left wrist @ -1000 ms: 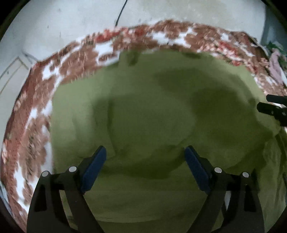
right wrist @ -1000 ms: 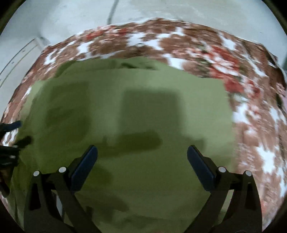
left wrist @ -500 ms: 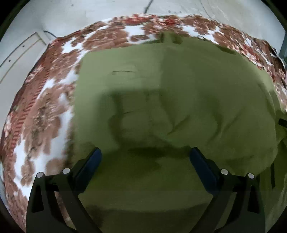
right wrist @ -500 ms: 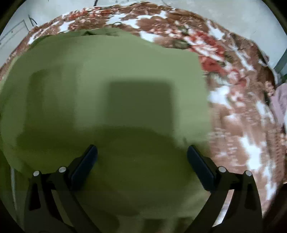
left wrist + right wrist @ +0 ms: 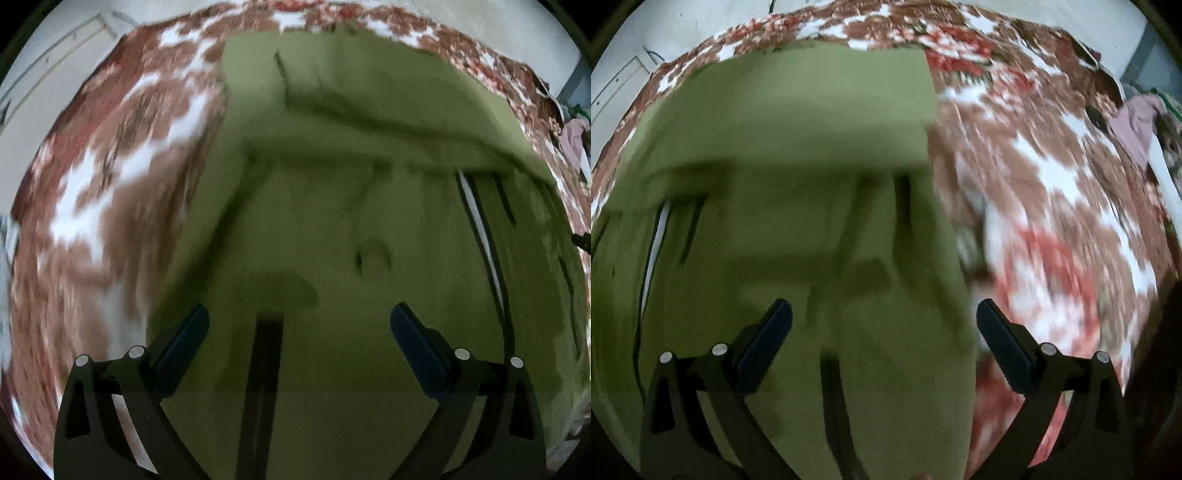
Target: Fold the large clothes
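Note:
An olive green garment (image 5: 351, 192) lies spread on a red, brown and white floral bedspread (image 5: 92, 206). Its far part is folded over, leaving a raised fold edge across the cloth. My left gripper (image 5: 299, 321) hangs open above the garment's near left part, nothing between its blue pads. In the right wrist view the same green garment (image 5: 798, 155) fills the left half, its right edge running down the middle. My right gripper (image 5: 884, 317) is open over that edge, empty. Both views are motion-blurred.
The floral bedspread (image 5: 1052, 206) stretches to the right of the garment. A pinkish cloth (image 5: 1137, 122) lies at the bed's far right corner. Pale wall (image 5: 44, 55) stands behind the bed. A thin white strip (image 5: 480, 221) shows in a gap in the green cloth.
Both grippers have drawn back toward the near side of the garment, staying open and empty. The fold edge now lies farther off, and more near cloth shows below it.

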`<action>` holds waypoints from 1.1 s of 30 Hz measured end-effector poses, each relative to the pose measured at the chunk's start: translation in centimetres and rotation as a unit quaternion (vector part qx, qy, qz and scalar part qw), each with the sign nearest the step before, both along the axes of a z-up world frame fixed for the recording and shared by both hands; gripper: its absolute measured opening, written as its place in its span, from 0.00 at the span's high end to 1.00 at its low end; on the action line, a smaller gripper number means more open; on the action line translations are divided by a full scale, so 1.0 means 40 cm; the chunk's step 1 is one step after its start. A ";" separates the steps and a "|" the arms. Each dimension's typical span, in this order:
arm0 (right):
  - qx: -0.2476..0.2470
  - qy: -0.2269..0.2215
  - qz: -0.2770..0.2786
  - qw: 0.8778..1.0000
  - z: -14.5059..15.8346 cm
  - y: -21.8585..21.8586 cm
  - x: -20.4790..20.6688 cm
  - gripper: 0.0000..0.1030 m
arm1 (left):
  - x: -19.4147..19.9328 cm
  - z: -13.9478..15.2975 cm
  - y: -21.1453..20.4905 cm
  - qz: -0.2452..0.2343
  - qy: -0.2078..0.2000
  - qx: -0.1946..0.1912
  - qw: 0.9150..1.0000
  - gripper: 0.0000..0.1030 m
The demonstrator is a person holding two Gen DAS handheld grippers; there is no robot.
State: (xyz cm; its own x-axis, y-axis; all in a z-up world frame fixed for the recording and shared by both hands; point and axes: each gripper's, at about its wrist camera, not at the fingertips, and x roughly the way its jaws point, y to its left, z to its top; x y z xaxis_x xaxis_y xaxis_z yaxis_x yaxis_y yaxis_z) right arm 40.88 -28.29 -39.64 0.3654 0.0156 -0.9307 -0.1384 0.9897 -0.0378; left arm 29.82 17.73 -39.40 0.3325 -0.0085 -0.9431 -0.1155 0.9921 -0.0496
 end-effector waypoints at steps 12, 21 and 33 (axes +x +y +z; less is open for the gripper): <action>-0.056 0.077 -0.067 0.993 -0.036 -0.140 -0.297 0.05 | -0.327 -0.003 0.138 0.075 0.088 0.004 0.993 0.06; -0.050 0.142 -0.128 0.980 -0.032 -0.215 -0.512 0.05 | -0.479 -0.037 0.267 0.106 0.133 -0.082 0.982 0.06; 0.017 0.139 -0.105 0.984 -0.072 -0.201 -0.593 0.05 | -0.567 -0.074 0.167 0.107 0.088 -0.152 0.979 0.08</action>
State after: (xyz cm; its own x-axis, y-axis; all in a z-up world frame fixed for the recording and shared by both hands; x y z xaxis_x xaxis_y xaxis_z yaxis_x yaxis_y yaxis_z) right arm 17.17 -36.31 -42.53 0.0943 0.0001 -0.9955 0.0694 0.9976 0.0067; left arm 7.12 24.43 -42.36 0.1896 -0.2459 -0.9506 -0.3519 0.8868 -0.2996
